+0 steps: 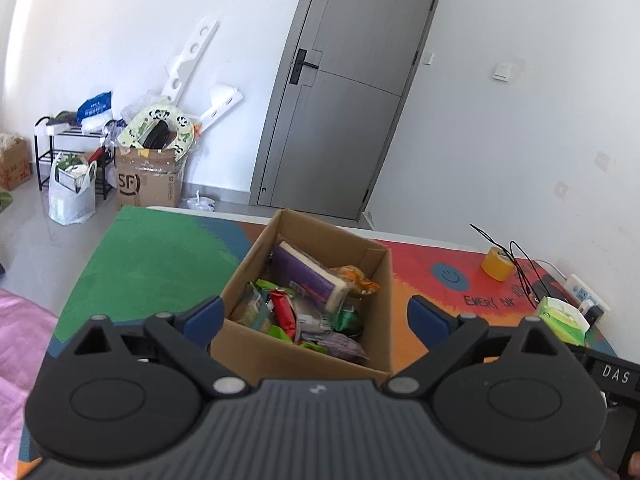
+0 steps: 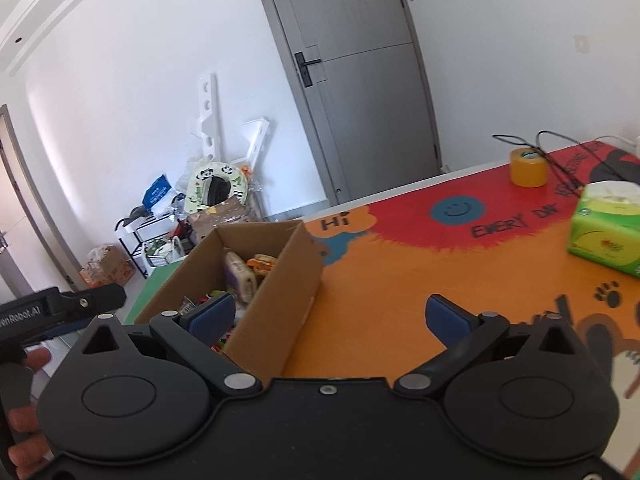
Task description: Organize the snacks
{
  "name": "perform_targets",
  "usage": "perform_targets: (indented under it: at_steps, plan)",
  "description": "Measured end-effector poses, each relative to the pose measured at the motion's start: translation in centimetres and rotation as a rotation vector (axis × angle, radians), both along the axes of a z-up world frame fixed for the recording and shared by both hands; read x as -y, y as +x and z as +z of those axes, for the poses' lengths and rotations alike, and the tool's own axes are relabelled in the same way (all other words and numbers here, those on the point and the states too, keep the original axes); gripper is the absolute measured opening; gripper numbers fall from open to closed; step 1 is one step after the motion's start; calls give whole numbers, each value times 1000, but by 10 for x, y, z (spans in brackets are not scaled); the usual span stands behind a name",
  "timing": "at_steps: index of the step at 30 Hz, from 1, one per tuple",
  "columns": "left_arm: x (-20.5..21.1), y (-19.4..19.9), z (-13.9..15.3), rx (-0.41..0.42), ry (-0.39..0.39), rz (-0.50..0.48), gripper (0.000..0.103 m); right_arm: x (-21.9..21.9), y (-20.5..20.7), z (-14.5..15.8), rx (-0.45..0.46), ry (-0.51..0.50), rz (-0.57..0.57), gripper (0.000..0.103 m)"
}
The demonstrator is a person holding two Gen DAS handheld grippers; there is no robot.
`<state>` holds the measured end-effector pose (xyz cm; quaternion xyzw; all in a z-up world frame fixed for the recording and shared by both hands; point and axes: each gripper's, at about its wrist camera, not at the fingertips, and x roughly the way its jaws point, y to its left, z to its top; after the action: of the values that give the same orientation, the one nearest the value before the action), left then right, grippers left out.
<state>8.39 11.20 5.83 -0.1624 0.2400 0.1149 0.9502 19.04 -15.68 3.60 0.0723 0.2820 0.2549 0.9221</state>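
Observation:
An open cardboard box [image 1: 362, 350] sits on the colourful table [image 1: 152, 264]. It holds several snack packets: a purple and cream pack [image 1: 312, 276], a red pack [image 1: 284, 312], green wrappers and an orange pack [image 1: 356, 276]. My left gripper [image 1: 316, 314] is open and empty, held above the box's near side. In the right wrist view the box [image 2: 280, 300] is left of centre with snacks [image 2: 240, 276] inside. My right gripper [image 2: 330, 318] is open and empty, its left finger over the box's near right corner.
A yellow tape roll [image 2: 528, 168], black cables [image 2: 560, 160] and a green tissue pack [image 2: 604, 228] lie at the table's right. A power strip [image 1: 584, 292] is at the far right edge. Boxes, bags and a rack [image 1: 72, 148] stand by the wall beside a grey door [image 1: 344, 92].

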Motion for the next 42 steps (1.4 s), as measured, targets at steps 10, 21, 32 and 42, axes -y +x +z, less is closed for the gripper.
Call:
perform_targets:
  at_steps: [10,21,32,42]
  plan:
    - [28,-26,16,7,54,-42,101,37,-28,15,36,11,-44,103]
    - [53,-44,20,14,105,-92,101,65,-50,25,120,0,-97,103]
    - [60,-66,18,15,127,-156,101,80,-75,27,129,-8,-38,103]
    - [58,-78,24,22,150,-161,101,86,-82,35,140,12,-34,103]
